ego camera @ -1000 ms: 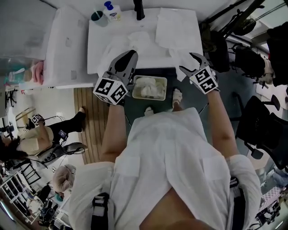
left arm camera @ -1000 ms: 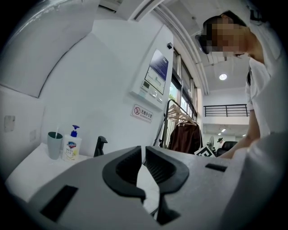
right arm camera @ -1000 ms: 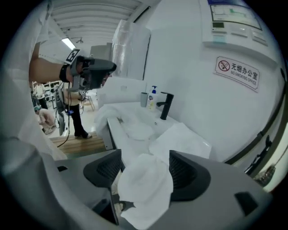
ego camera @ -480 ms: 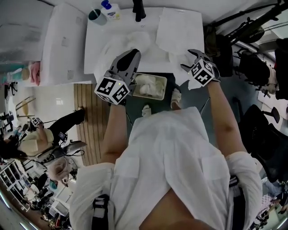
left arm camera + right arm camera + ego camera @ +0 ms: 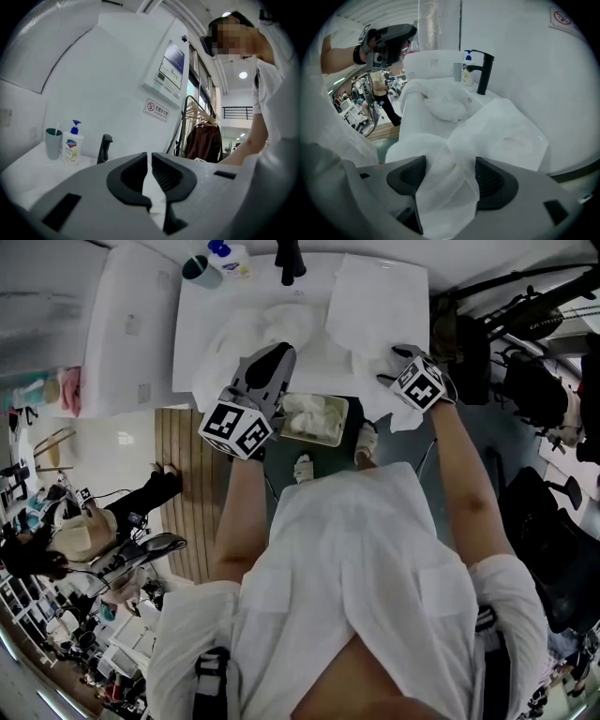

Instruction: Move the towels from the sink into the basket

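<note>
Crumpled white towels [image 5: 272,326] [image 5: 445,105] fill the sink of the white counter [image 5: 202,334]. Another white towel [image 5: 375,306] [image 5: 454,187] lies on the counter's right side and hangs over the front edge. My right gripper [image 5: 392,365] [image 5: 450,164] points steeply down at that edge, open, with a fold of this towel between its jaws. At the sink's front edge my left gripper [image 5: 277,354] [image 5: 151,157] points almost level at the wall; it is shut and holds nothing. The basket [image 5: 343,427] stands on the floor below the counter with white towels in it.
A black faucet [image 5: 289,259] [image 5: 104,147] [image 5: 484,72], a soap bottle [image 5: 230,251] [image 5: 71,143] and a green cup [image 5: 197,270] [image 5: 53,143] stand at the back of the counter. A white cabinet [image 5: 131,334] adjoins on the left. Black chairs [image 5: 553,531] stand on the right.
My right gripper has come down onto the towel at the counter's front edge and tipped more steeply. The left gripper has moved a little toward the sink. Neither gripper's jaws have visibly changed.
</note>
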